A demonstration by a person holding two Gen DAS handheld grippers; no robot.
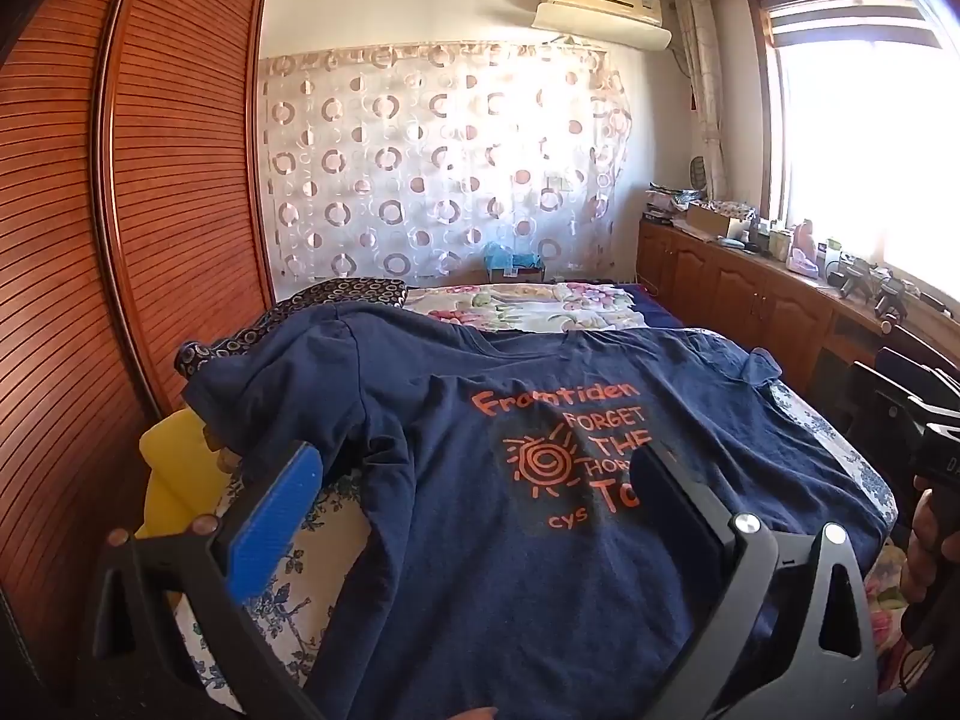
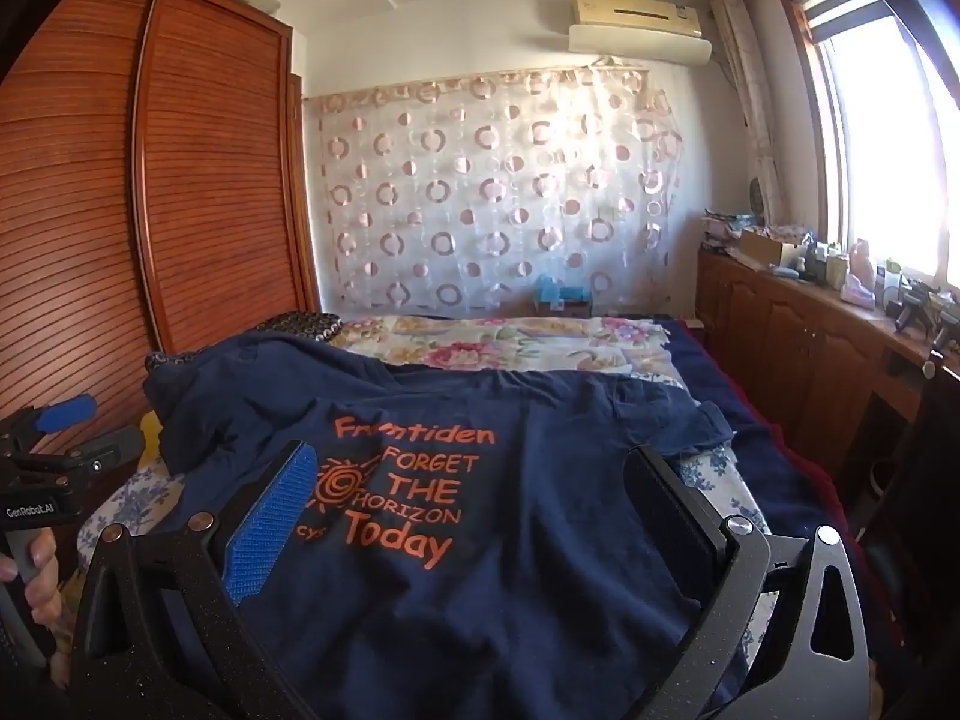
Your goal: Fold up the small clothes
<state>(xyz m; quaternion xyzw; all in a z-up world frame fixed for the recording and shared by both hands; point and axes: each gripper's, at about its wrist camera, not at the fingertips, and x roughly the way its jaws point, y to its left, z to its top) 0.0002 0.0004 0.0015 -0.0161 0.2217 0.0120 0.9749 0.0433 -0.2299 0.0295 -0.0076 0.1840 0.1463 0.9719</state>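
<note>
Navy T-shirt (image 1: 492, 480) lies spread on the bed (image 1: 282, 594), print side up, straight ahead of & below both grippers. Its long axis runs away from them, collar at the far end, hem nearest. Left gripper (image 1: 474, 498) sits toward the shirt's left sleeve, right gripper (image 2: 474, 498) nearer the right sleeve. Both have fingers spread wide, nothing pinched. Shirt looks unfolded: orange lettering w/ sun graphic, left sleeve rumpled, body wrinkled.

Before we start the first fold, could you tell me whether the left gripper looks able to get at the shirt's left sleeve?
Probably yes: the left gripper stands open, holding nothing, and the navy T-shirt lies spread out with its sleeve uncovered ahead.
</note>
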